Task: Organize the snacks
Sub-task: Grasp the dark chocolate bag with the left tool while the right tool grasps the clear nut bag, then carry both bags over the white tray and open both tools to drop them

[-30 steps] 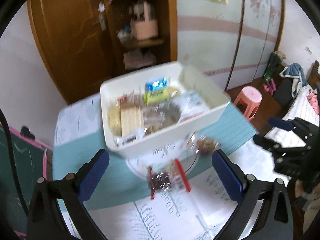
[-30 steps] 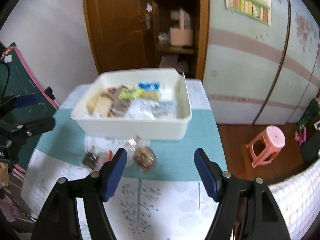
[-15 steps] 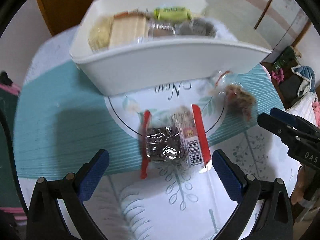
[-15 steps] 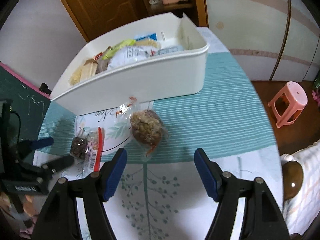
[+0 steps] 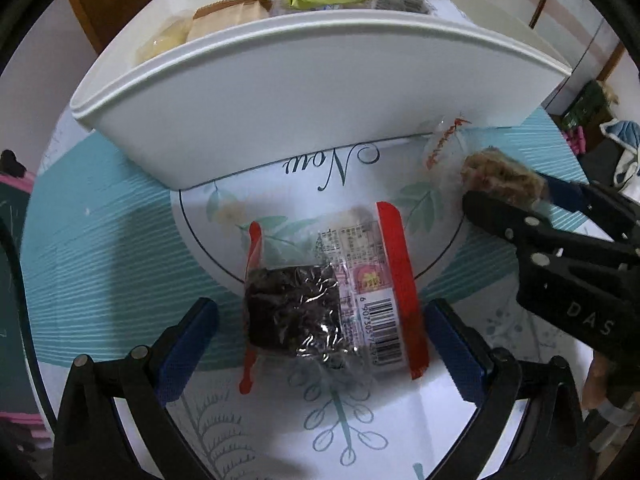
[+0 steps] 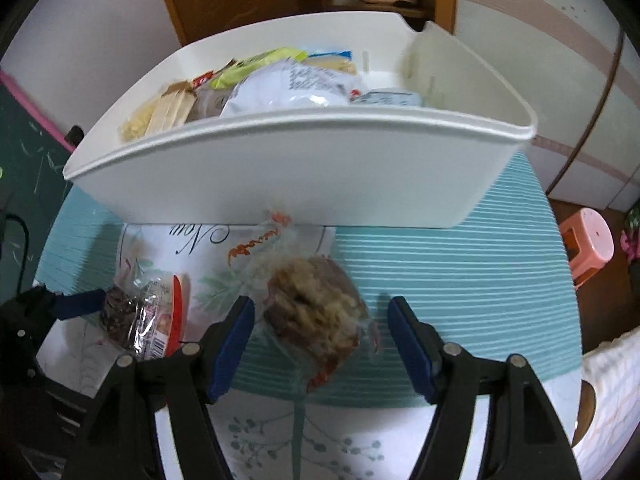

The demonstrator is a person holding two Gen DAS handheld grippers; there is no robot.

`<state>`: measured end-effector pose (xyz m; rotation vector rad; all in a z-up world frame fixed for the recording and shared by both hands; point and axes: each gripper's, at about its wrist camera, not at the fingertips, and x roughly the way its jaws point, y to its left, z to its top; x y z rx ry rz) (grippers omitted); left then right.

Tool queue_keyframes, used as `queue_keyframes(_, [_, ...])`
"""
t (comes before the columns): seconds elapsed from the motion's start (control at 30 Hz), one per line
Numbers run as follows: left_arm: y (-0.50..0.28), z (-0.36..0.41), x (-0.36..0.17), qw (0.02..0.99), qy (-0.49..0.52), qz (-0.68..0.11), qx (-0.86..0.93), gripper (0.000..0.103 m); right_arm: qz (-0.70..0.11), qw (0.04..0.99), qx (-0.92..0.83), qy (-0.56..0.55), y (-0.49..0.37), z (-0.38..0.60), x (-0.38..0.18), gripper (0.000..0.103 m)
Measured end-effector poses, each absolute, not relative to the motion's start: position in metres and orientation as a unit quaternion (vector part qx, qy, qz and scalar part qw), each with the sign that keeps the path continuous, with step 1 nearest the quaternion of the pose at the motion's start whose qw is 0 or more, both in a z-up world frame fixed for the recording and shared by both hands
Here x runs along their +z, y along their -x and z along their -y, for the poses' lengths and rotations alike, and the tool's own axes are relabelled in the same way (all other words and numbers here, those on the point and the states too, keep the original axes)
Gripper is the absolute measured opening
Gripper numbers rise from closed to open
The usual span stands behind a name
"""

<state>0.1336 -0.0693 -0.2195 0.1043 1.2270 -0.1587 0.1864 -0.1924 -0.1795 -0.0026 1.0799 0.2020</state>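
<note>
Straddling dark red-edged snack pack [image 5: 320, 312] at lower centre, left gripper [image 5: 320, 340] spread wide, pads clear. Right gripper [image 6: 320, 340] closing around brown crumbly snack bag [image 6: 316, 312] — pads seemingly not yet touching. White bin [image 6: 304, 168] of snacks across upper frame.

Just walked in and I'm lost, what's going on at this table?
A person is tidying snacks with a gripper in each hand. The left gripper sits open around a dark, red-edged snack packet. The right gripper has a clear bag of brown crumbly snack between its closing jaws, not yet pinched. Both packs lie on the table before a white bin already holding other snacks.
</note>
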Motion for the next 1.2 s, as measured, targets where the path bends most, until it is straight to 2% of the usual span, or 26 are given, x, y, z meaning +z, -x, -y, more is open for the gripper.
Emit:
queue_keyframes(0.03, [-0.133,0.069,-0.220,0.815,-0.047,-0.572,-0.073,0.100,-0.509,0.855,0.099,0.014,-0.185,0.190,-0.180,0.054])
queue_keyframes(0.1, [-0.129,0.070,-0.217,0.825,-0.051,-0.557,-0.081,0.087,-0.506,0.856,0.106,0.022,-0.182,0.188,-0.180,0.053])
queue_keyframes(0.13, [-0.127,0.071,-0.215,0.829,-0.055,-0.550,-0.086,0.075,-0.505,0.856,0.108,0.021,-0.180,0.189,-0.180,0.052])
queue_keyframes(0.2, [-0.124,0.072,-0.214,0.828,-0.057,-0.550,-0.094,0.070,-0.504,0.856,0.109,0.018,-0.178,0.191,-0.179,0.052])
queue_keyframes(0.27, [-0.121,0.073,-0.211,0.830,-0.051,-0.545,-0.107,0.048,-0.503,0.857,0.108,0.015,-0.174,0.193,-0.179,0.051])
queue_keyframes(0.83, [-0.108,0.057,-0.196,0.830,-0.020,-0.550,-0.093,0.046,-0.497,0.859,0.121,-0.023,-0.145,0.189,-0.171,0.050])
queue_keyframes(1.03, [-0.105,0.044,-0.168,0.845,-0.004,-0.527,-0.095,0.046,-0.469,0.874,0.121,-0.038,-0.130,0.196,-0.142,0.050])
queue_keyframes(1.2, [-0.102,0.040,-0.122,0.866,0.004,-0.490,-0.102,0.046,-0.433,0.892,0.122,-0.049,-0.119,0.201,-0.109,0.050])
